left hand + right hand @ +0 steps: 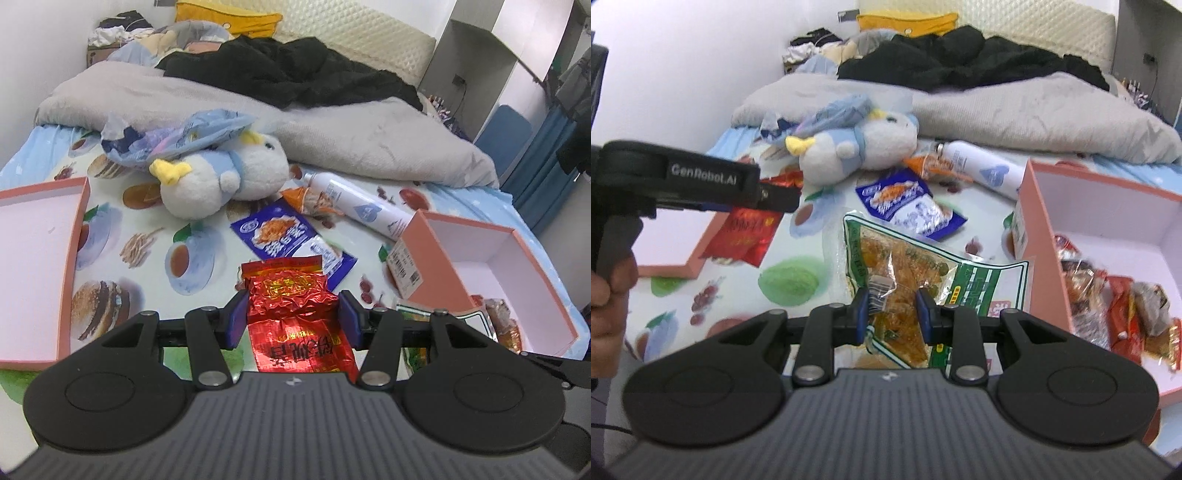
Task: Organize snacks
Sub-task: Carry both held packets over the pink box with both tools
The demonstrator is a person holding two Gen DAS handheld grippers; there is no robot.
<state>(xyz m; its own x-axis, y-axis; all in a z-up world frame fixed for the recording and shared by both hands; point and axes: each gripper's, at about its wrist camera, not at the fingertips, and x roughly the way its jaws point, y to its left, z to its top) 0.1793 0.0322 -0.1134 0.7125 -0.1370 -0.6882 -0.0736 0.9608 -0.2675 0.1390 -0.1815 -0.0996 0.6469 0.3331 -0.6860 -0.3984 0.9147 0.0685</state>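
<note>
Two pink containers flank the snacks on the bed [207, 236]: the deep pink box [1045, 229] at 3 o'clock, already holding several wrapped snacks [1123, 295], and the shallow pink lid [70, 258] at 9 o'clock. The left hand-held gripper [292, 317] is clamped on a red foil packet [291, 295], lifted off the bed, its long axis running 6 to 12 o'clock with the crimped seal at 12. The right hand-held gripper [892, 314] is closed on a green-edged clear packet [905, 266], long axis roughly 7 to 1 o'clock, pinched near its lower end. A blue packet [291, 236] and an orange packet [314, 199] lie at 12 o'clock, beside a white spray can [369, 206] and a plush toy [225, 177]. In my judgement, each packet should be carried level over the box wall, lowered flat, and released one after the other so the hand-held grippers do not collide.
</note>
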